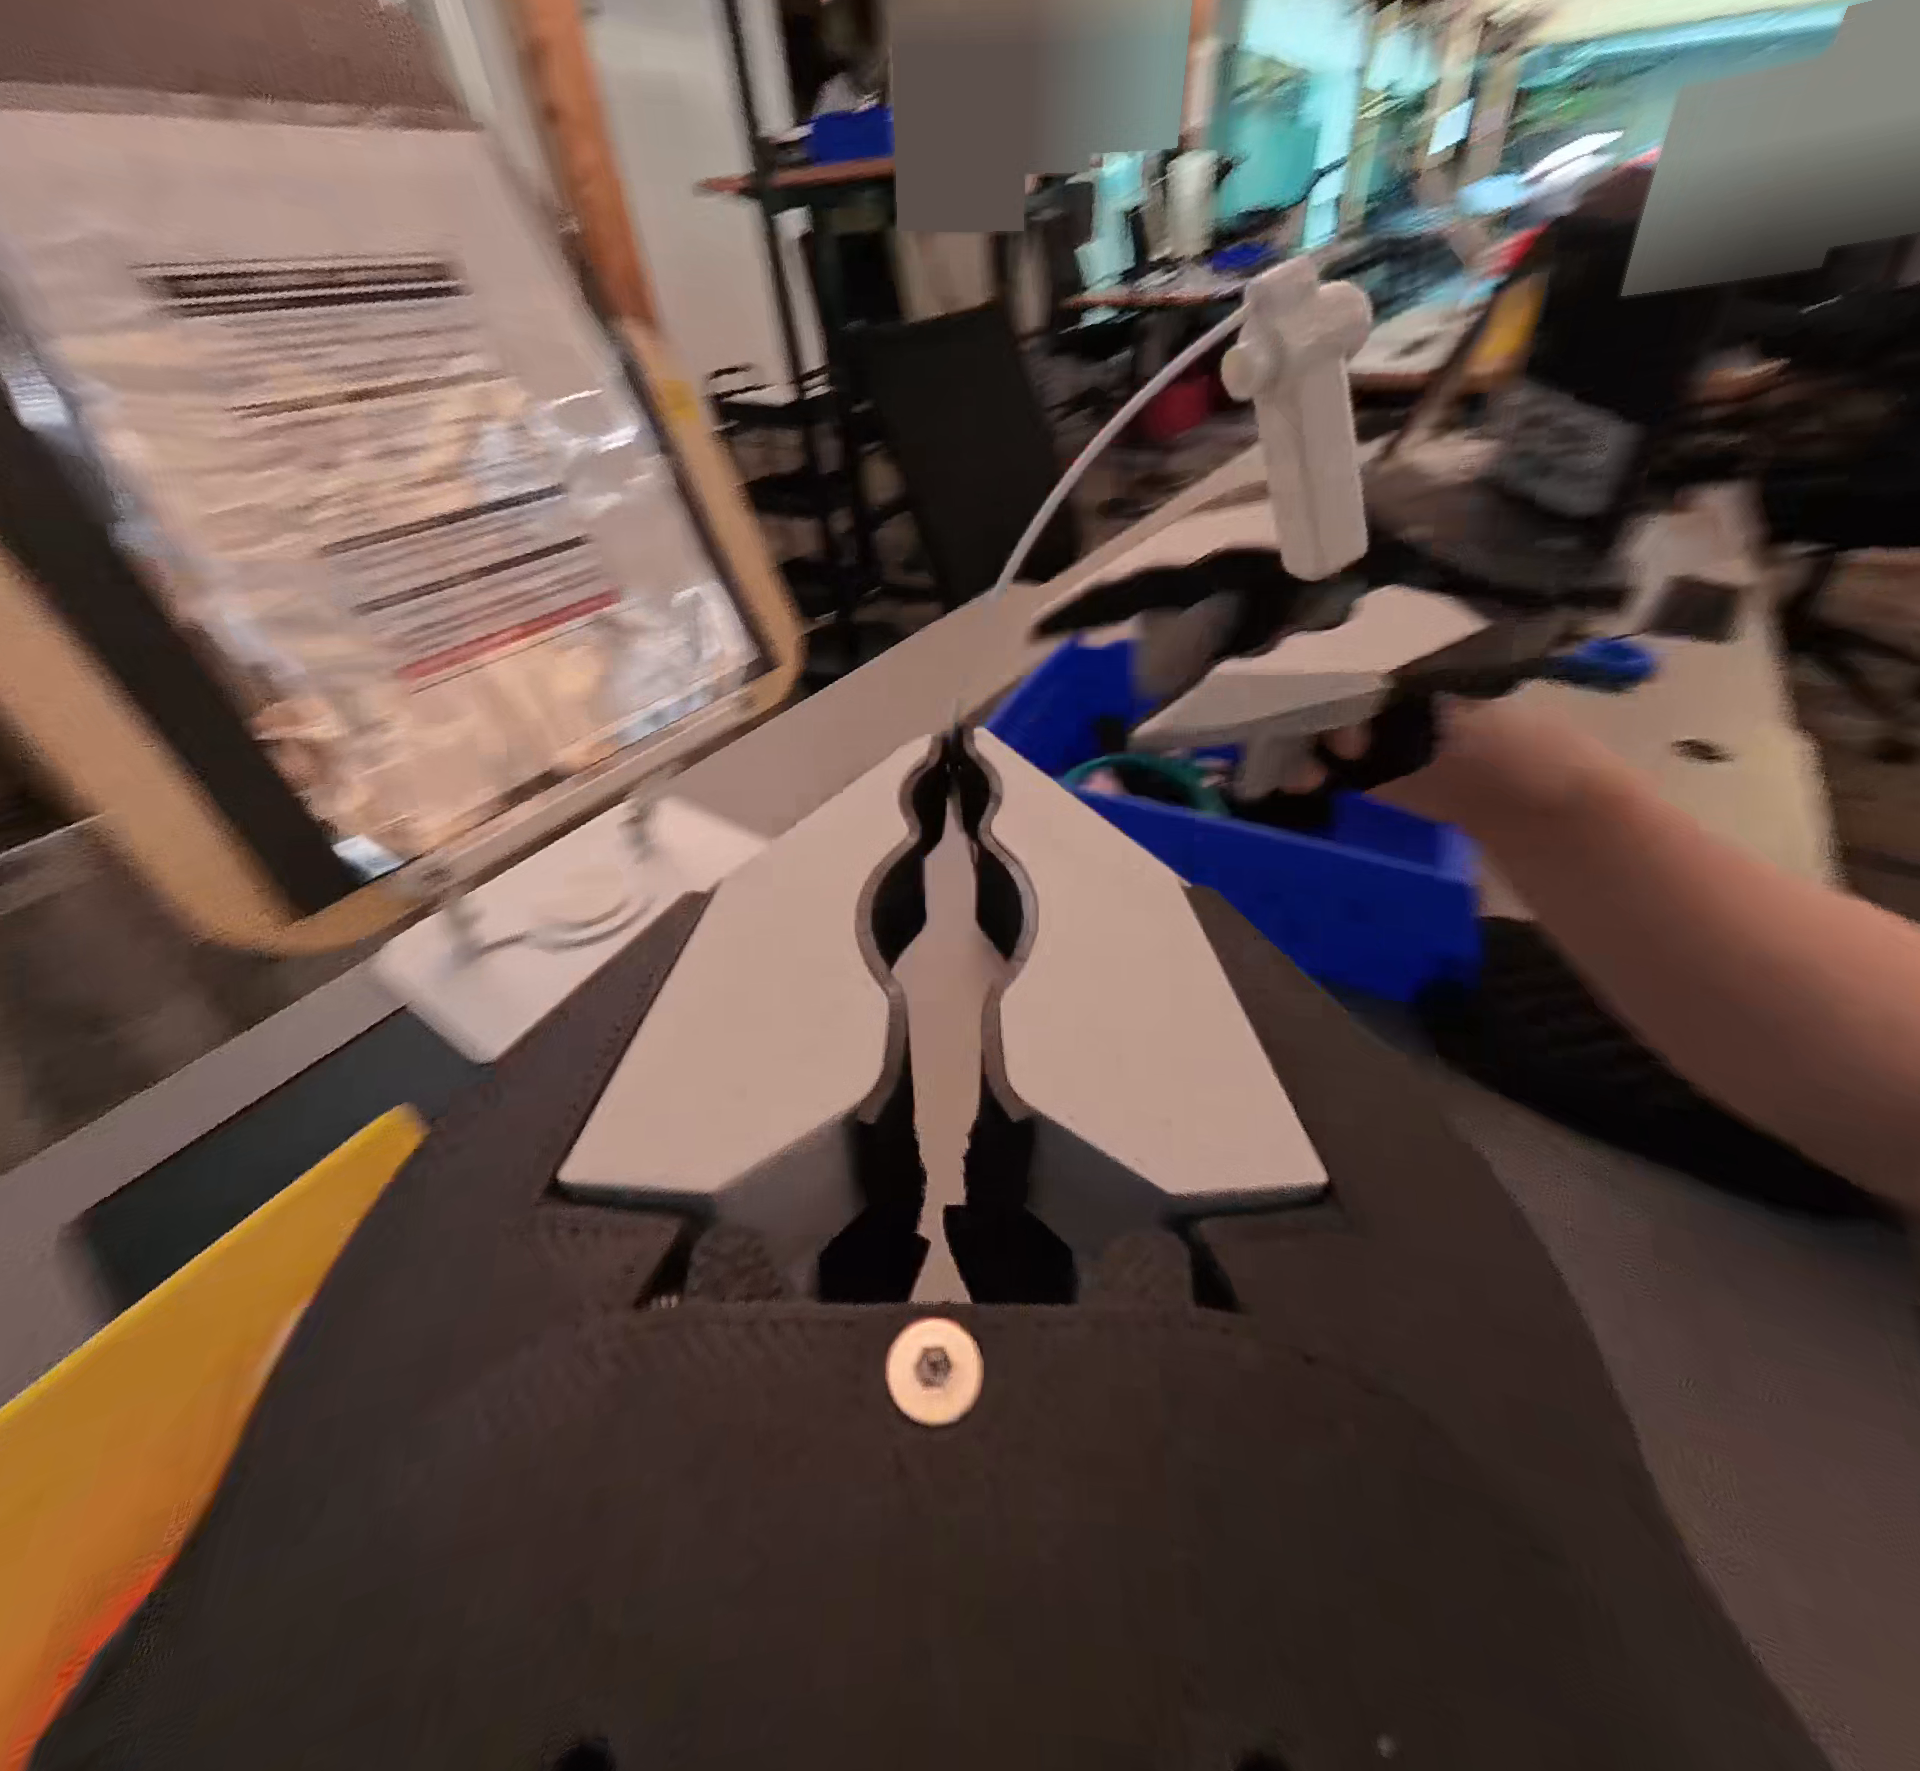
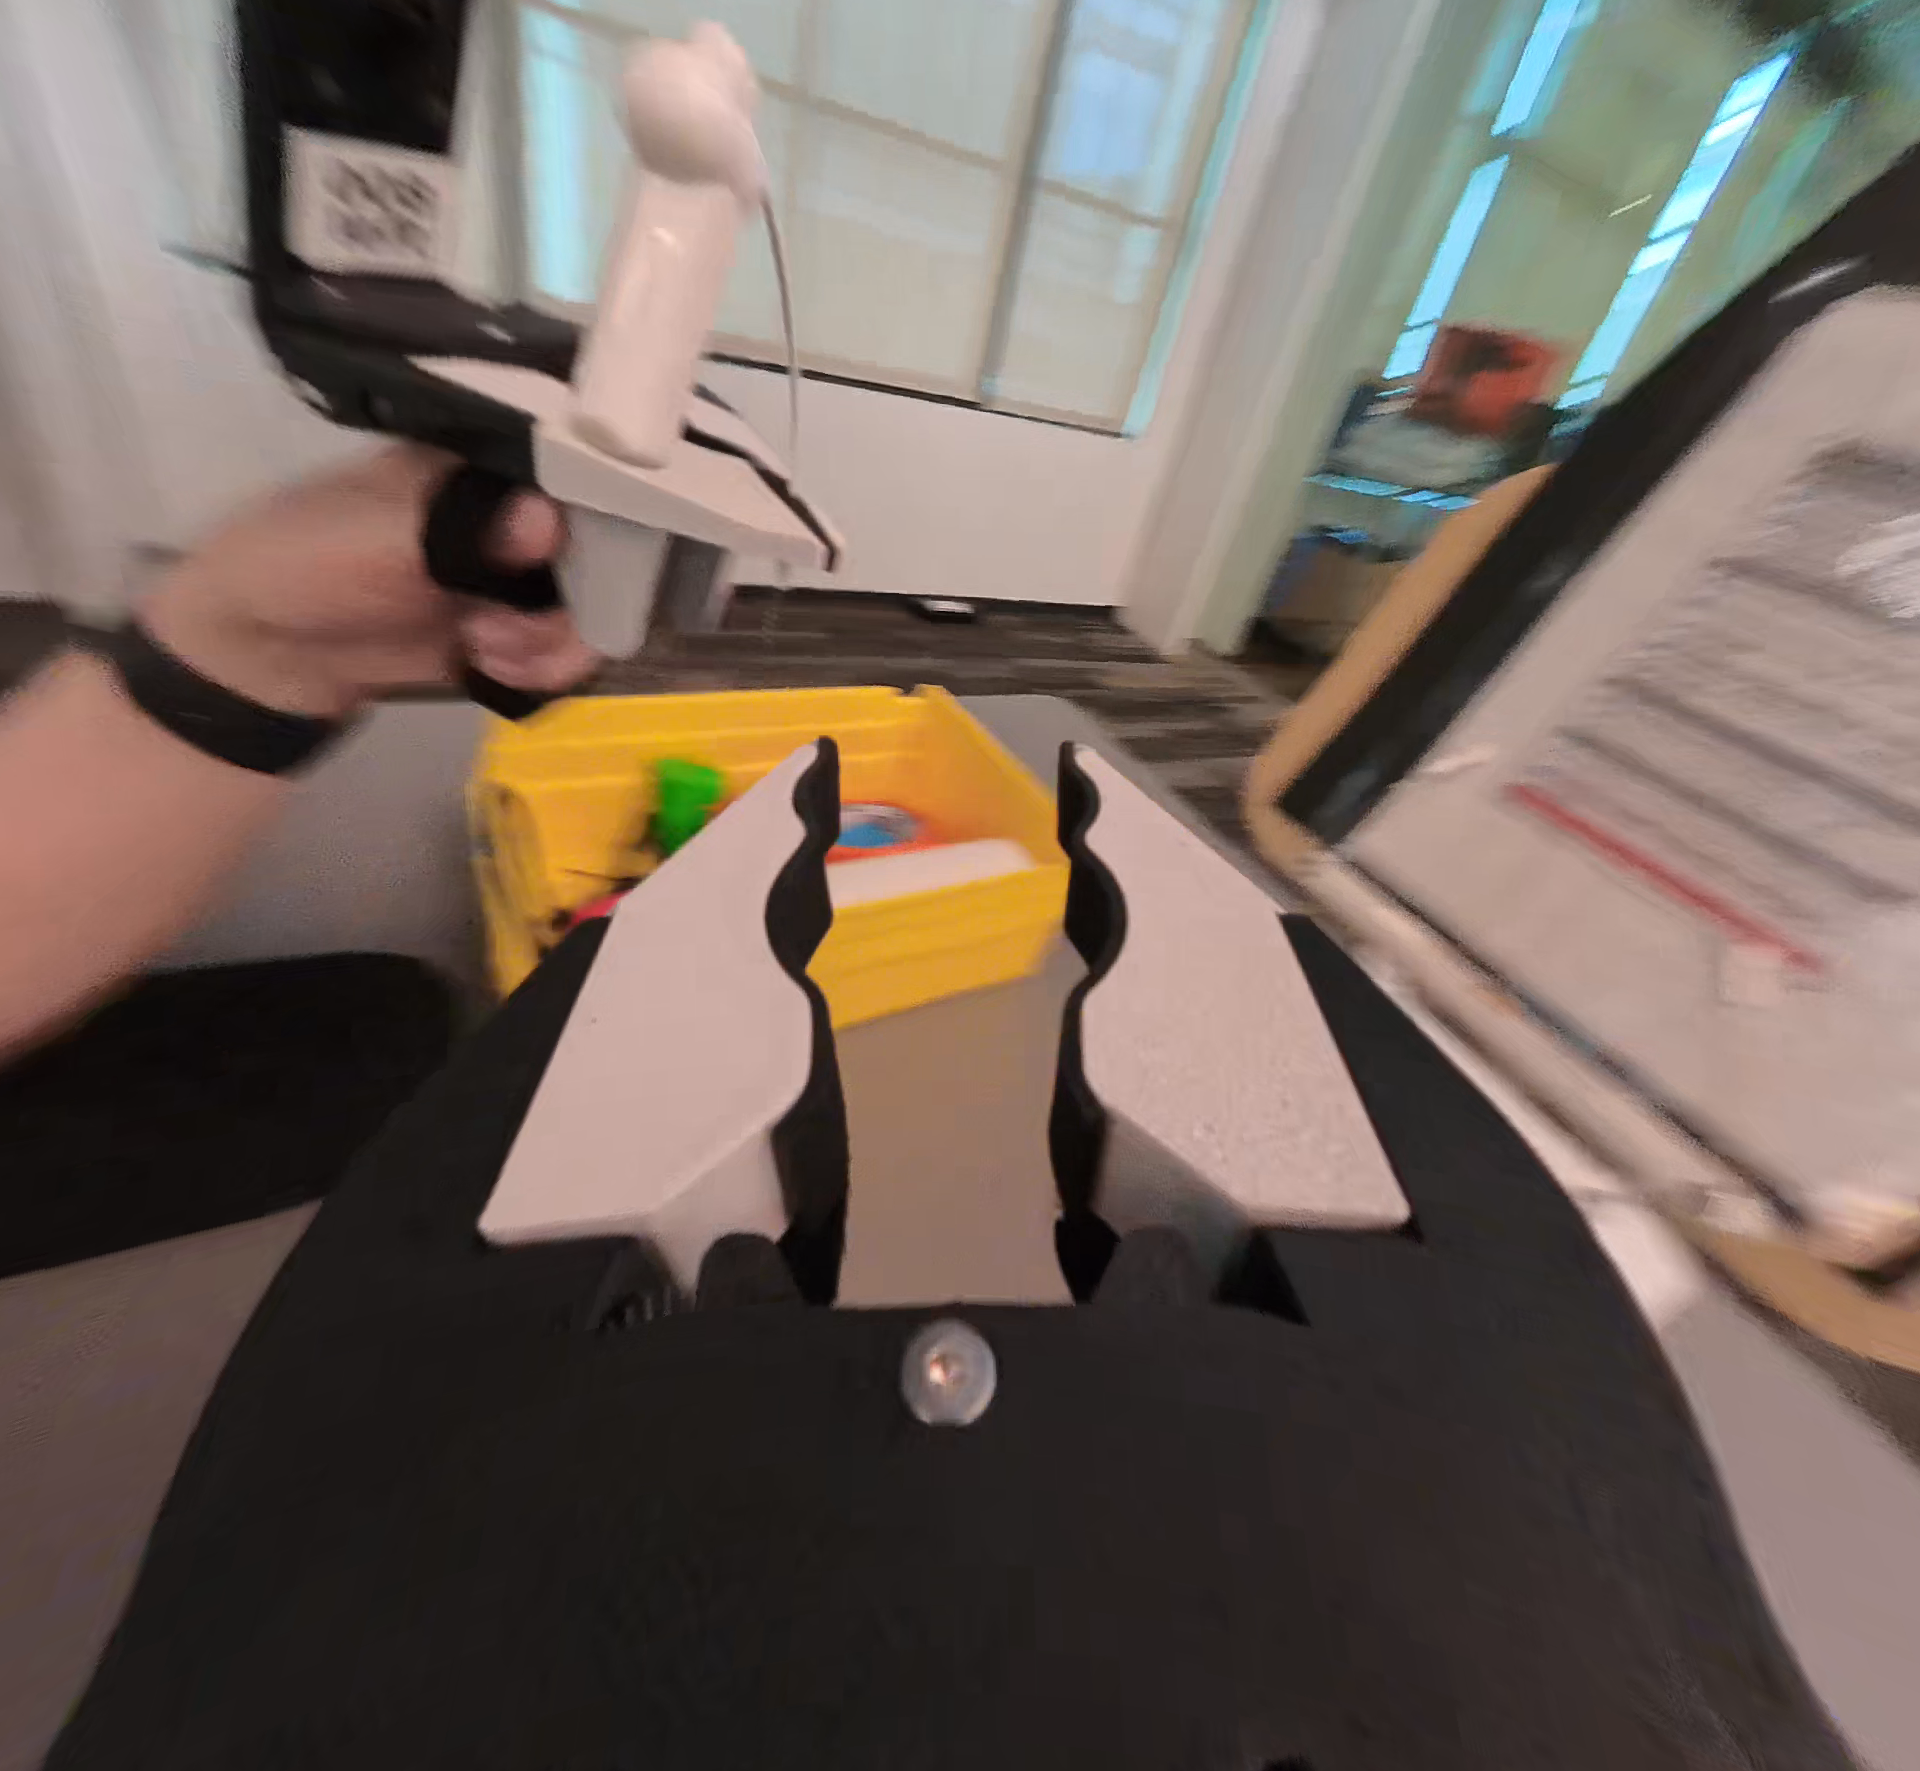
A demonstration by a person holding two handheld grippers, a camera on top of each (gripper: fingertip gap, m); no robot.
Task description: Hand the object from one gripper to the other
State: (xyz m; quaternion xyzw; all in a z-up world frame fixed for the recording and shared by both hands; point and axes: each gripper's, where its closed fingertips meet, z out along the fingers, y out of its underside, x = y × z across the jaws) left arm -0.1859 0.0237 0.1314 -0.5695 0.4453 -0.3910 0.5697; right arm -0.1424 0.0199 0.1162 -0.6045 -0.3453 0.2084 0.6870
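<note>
A white stick-shaped object (image 1: pixel 1304 433) with a knobbed head and a thin grey wire (image 1: pixel 1091 474) hangs in the air between the two grippers. My left gripper (image 1: pixel 956 755) is shut, and the wire runs down into its tips. In the right wrist view the object (image 2: pixel 655 287) shows in front of the left gripper (image 2: pixel 826 537), which a hand holds at the upper left. My right gripper (image 2: pixel 945 765) is open and empty, below and to the right of the object. It also shows in the left wrist view (image 1: pixel 1091 677), jaws apart, just behind the object.
A blue bin (image 1: pixel 1299 869) with loose items sits under the right gripper. A yellow bin (image 2: pixel 935 942) with small items sits ahead of the right gripper on the grey table (image 2: pixel 956 1077). A tan-framed case with a printed sheet (image 1: pixel 364 474) stands beside them, also in the right wrist view (image 2: pixel 1662 734). Spacing between my two grippers at the tips: around 6 cm.
</note>
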